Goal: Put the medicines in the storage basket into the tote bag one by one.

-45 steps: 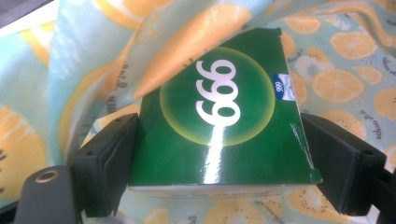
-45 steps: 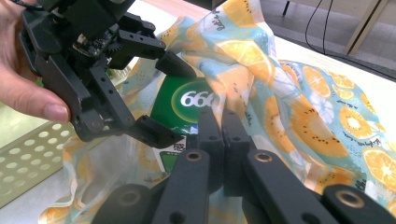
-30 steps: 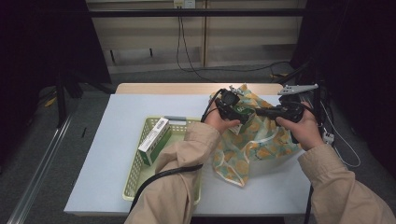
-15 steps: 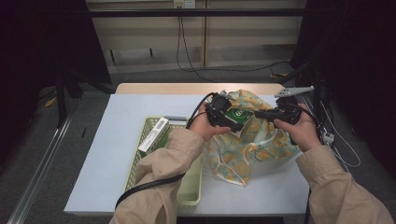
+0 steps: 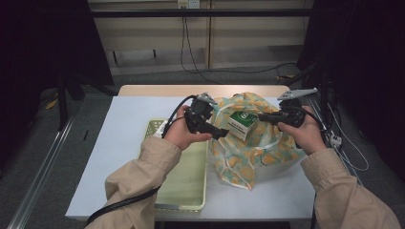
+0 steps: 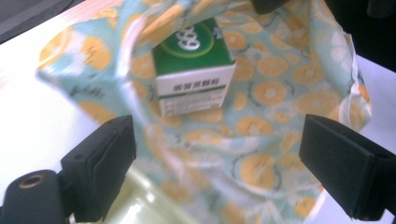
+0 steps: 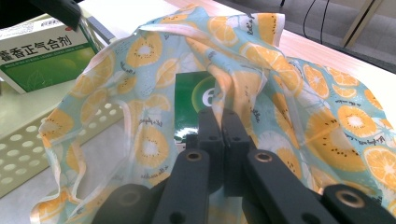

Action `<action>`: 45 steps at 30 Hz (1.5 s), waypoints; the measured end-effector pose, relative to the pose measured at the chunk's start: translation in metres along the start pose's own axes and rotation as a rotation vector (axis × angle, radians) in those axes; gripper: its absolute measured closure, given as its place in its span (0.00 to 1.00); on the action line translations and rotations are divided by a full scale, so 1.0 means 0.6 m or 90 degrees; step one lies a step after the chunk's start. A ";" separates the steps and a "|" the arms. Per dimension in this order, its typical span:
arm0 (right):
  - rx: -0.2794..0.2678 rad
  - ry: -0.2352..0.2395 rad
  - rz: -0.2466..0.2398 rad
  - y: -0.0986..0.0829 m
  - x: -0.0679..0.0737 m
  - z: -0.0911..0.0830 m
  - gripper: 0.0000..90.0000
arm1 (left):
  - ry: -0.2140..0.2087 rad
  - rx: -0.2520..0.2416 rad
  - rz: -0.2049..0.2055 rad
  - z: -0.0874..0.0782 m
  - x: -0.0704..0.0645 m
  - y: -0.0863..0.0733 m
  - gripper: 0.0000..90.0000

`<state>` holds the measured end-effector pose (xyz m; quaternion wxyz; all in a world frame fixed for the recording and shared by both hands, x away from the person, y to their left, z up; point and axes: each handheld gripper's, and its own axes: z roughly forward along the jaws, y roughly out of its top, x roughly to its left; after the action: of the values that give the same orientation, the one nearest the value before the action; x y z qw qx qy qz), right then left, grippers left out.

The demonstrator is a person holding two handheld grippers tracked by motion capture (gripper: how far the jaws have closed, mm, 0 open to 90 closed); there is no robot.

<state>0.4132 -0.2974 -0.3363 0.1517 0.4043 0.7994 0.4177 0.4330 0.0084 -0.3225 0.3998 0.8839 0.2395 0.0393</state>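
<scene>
Bagging step: right gripper [image 7: 223, 122] pinches the bag [image 5: 267, 148] rim, holding its mouth up around the box [image 6: 194, 65]. Left gripper [image 6: 217, 175] is wide, empty; next it likely needs another box from the basket [image 5: 184, 193].

On the table [image 5: 129, 143], the basket [image 5: 188, 188] sits at lower centre of the high view, with the bag [image 5: 253, 152] spread just to its right, the two touching along the basket's right edge. A carton [image 5: 241, 124] rests inside the bag's open mouth, above centre of the frame, between the left gripper [image 5: 223, 135] just to its left and the right gripper [image 5: 261, 117] just to its right. In the right gripper view a second box [image 7: 39, 53] lies in the basket at upper left, behind the bag's edge.
</scene>
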 end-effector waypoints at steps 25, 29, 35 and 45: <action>0.000 0.001 0.002 -0.007 0.005 0.006 1.00 | 0.132 0.063 -0.051 -0.108 0.069 -0.135 0.13; 0.000 0.002 0.002 -0.007 0.005 0.005 1.00 | 0.151 0.073 -0.063 -0.117 0.081 -0.154 0.14; 0.000 0.003 0.003 -0.006 0.005 0.006 1.00 | 0.170 0.080 -0.072 -0.126 0.091 -0.172 0.15; 0.000 0.003 0.003 -0.006 0.005 0.006 1.00 | 0.169 0.099 -0.074 -0.123 0.092 -0.195 0.26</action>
<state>0.4116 -0.2944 -0.3414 0.1487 0.4053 0.7989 0.4189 0.4168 0.1502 -0.3641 0.2966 0.8839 0.3433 0.1135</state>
